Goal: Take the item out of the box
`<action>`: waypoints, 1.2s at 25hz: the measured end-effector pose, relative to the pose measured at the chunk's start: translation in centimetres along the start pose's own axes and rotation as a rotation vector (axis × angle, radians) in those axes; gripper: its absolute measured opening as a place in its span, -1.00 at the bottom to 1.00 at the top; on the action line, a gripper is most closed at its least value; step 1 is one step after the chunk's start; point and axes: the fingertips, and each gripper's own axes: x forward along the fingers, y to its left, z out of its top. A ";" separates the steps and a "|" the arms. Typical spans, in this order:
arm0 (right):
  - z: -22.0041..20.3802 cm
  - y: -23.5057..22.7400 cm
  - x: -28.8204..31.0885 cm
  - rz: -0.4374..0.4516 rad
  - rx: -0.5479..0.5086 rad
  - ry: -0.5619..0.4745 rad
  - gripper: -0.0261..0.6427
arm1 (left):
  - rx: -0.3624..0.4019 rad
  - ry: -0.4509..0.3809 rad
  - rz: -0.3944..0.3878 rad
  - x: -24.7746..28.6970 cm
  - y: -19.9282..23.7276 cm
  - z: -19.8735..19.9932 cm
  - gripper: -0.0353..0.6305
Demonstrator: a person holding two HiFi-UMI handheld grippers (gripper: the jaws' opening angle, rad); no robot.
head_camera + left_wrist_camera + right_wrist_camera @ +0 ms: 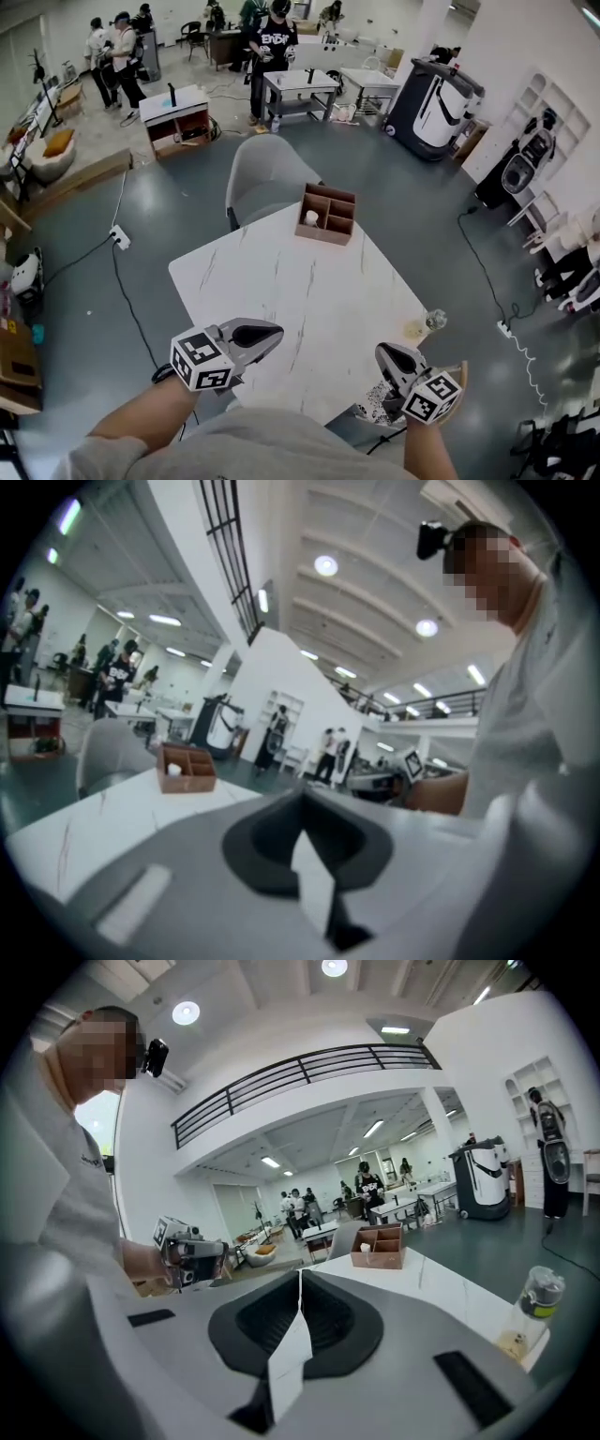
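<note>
1. Both my tools hang over the near end of the bench [300, 291]. The box [327, 214] stands at the far end, well apart from both and ahead, roughly between them.
2. My left tool [277, 331] has its jaws together with nothing between them. My right tool [384, 353] is the same, closed and empty.
3. Both tools are toed inward. Seen from the left tool, the box lies ahead and off to the left of the line it points along. Seen from the right tool, it lies ahead and only a little to the right of that line.
4. The item [311, 218] is a small white thing in the compartment on the box's left side as I face it. It looks upright, though it is too small for me to tell its long axis.
5. I judge neither tool clearly nearer. The right one is aimed more truly, while the item sits on the left tool's side of the box (a near tie). Whichever goes must open its jaws and come down over the wall into that compartment.
6. A small clear container [431, 322] stands at the bench's right edge, just ahead of my right tool and to its right, so a reach from that side should keep inside it.
</note>
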 end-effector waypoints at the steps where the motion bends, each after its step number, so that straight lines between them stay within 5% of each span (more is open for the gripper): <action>1: -0.2 -1.1 0.3 0.030 -0.017 0.006 -0.89 | -0.011 -0.002 0.047 0.6 -0.2 -0.1 -0.89; 9: 0.4 -6.6 5.6 0.165 -0.123 0.026 -0.89 | -0.052 0.077 0.198 2.8 -1.0 -1.8 -0.89; 15: 3.6 -7.7 11.3 0.125 -0.262 0.105 -0.88 | -0.011 0.052 0.173 3.2 4.0 -0.8 -0.90; 21: 7.1 -8.2 18.4 0.092 -0.416 0.238 -0.52 | 0.050 0.019 0.133 3.7 9.6 1.8 -0.89; 30: 7.2 -11.6 29.9 0.084 -0.593 0.467 -0.43 | 0.057 -0.028 0.181 3.3 17.9 1.4 -0.90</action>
